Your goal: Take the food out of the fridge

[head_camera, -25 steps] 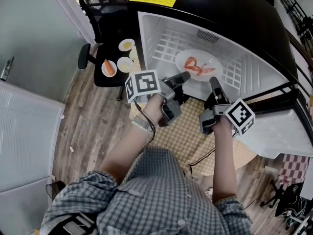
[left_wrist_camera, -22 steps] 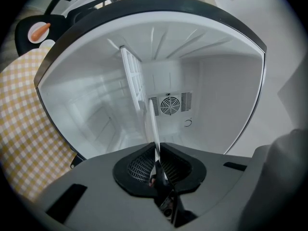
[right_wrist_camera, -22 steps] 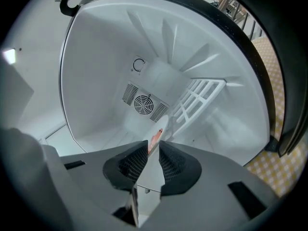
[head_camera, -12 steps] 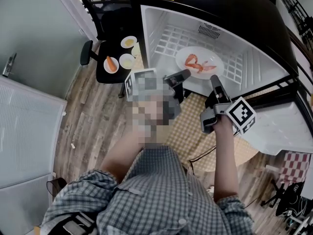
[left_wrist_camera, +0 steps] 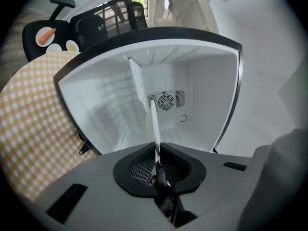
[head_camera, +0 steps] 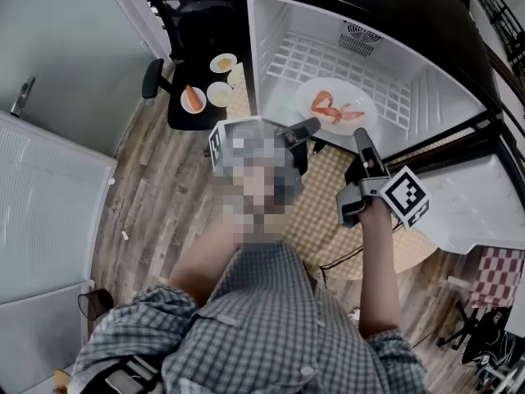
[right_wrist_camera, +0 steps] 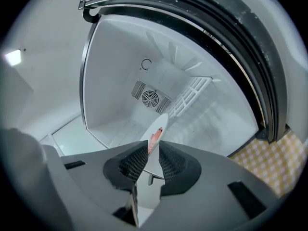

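While pinched only at the near rim, looks prone to tipping. Left gripper clamped on the plate at its left edge, right gripper clamped at its right edge, both pointing level.

Risks:
- Carries shrimp lying loose on top; could slide off with any uneven pull or a dip of one hand.
- Thin glossy rim between ribbed pads; could slip or pivot if one side leads.
- Sits at the front of the wire shelf inside the open fridge; can't tell whether resting or just lifted. Could snag the shelf lip or door seal on the way out.

Surface and room:
- Directly below the grippers: table under a yellow checked cloth, probably the landing spot.
- Wood plank floor to the left.
- Further left: black chair holding small dishes, one with a carrot.
- Fridge door swung open at right.
- At the fridge back: fan vent, otherwise bare white walls.
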The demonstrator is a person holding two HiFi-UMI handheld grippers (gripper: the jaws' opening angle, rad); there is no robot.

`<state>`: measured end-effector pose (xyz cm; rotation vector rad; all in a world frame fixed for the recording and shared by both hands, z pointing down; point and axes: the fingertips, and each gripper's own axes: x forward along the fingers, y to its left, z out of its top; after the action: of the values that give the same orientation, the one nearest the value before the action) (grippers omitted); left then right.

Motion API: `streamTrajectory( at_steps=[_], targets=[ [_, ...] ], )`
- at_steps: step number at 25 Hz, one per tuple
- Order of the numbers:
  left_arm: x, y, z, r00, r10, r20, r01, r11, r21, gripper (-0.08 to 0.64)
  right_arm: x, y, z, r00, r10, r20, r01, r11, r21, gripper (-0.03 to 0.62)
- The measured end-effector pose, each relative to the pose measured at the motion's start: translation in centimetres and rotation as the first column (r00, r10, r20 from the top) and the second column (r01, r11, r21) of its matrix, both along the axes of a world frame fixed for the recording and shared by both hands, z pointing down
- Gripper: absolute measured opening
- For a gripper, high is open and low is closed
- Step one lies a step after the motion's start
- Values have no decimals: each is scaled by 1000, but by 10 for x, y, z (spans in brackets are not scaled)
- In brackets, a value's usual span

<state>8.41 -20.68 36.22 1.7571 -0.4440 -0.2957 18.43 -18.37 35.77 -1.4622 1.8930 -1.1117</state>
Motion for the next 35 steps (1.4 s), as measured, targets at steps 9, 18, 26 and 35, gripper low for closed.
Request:
streamTrajectory(
  at_steps=[9,18,26,35],
  targets=[
    [-14,37,12,1000,-4,12,4,1000,0,34,-15,37,11,999,-34,-16,34,999,-15,66],
    [-22,56,34,997,10,71,-10,1000,-9,32,-26,55,34,997,-71,-16,70,996,-54,66],
    [-26,66,64,993,30,117,-25,999,-41,29,-26,70,74,997,-66,-45,57,984,-169,66],
    [-35,77,113,984,51,172,-30,992,-123,29,-36,82,122,996,-89,-25,79,959,-272,66]
  ],
)
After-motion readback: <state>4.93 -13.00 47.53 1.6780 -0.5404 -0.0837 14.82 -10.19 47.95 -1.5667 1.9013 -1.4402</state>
